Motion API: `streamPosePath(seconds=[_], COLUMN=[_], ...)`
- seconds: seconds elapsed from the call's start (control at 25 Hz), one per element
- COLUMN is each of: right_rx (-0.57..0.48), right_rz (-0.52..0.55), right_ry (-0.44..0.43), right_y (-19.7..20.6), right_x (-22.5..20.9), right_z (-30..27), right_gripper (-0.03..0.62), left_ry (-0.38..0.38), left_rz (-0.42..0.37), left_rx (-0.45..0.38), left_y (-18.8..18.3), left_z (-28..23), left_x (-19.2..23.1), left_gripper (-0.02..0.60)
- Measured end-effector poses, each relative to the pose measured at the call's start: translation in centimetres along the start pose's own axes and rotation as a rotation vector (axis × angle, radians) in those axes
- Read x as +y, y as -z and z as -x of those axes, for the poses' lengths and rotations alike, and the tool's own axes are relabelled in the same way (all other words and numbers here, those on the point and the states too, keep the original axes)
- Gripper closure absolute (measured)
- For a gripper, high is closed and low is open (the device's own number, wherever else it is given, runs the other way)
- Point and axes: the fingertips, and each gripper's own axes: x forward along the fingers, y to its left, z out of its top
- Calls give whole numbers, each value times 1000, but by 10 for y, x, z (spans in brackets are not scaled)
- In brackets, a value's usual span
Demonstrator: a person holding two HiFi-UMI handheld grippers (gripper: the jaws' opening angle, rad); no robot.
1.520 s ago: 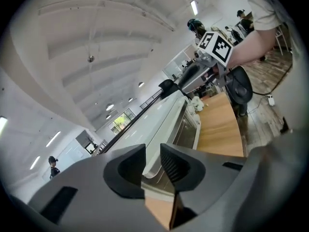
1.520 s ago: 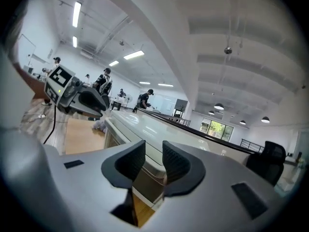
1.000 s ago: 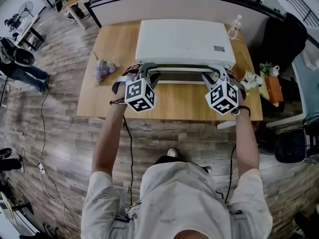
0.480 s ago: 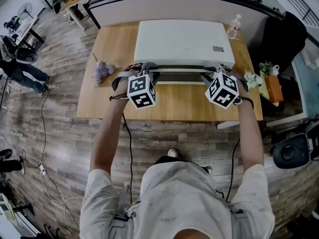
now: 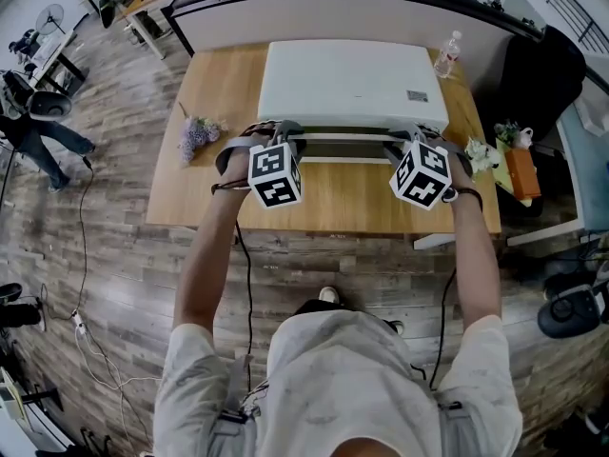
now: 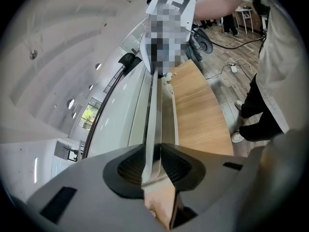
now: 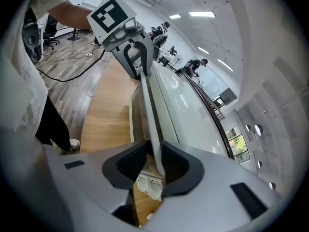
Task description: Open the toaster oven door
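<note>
At toaster oven (image 5: 352,79) front, left gripper (image 6: 153,164), right gripper (image 7: 153,162), fingers (image 6: 130,167) just closed onto handle (image 6: 153,124)

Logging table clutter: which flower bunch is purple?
The left bunch, left of the toaster oven near the table edge; the right bunch looks whitish with green.

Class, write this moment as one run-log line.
stage: grasping | left gripper: jaws just closed onto door handle | right gripper: same, other end | toaster oven: on table
</note>
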Motion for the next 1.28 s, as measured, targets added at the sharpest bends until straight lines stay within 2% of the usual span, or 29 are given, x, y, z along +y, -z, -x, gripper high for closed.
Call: streamPosePath(seconds=[0.56,1.28], right_rx=[-7,-1], right_rz=[5,56], right_ry=[5,17], right_y=[2,10], right_x=[17,63], right_z=[8,21], right_gripper=[485,497], left_ry=[-8,36], left_rz=[-23,-12], left_rx=[22,15], left_y=[-1,-4], left_z=[8,24], left_x=[-17,-64], left_gripper=[474,492])
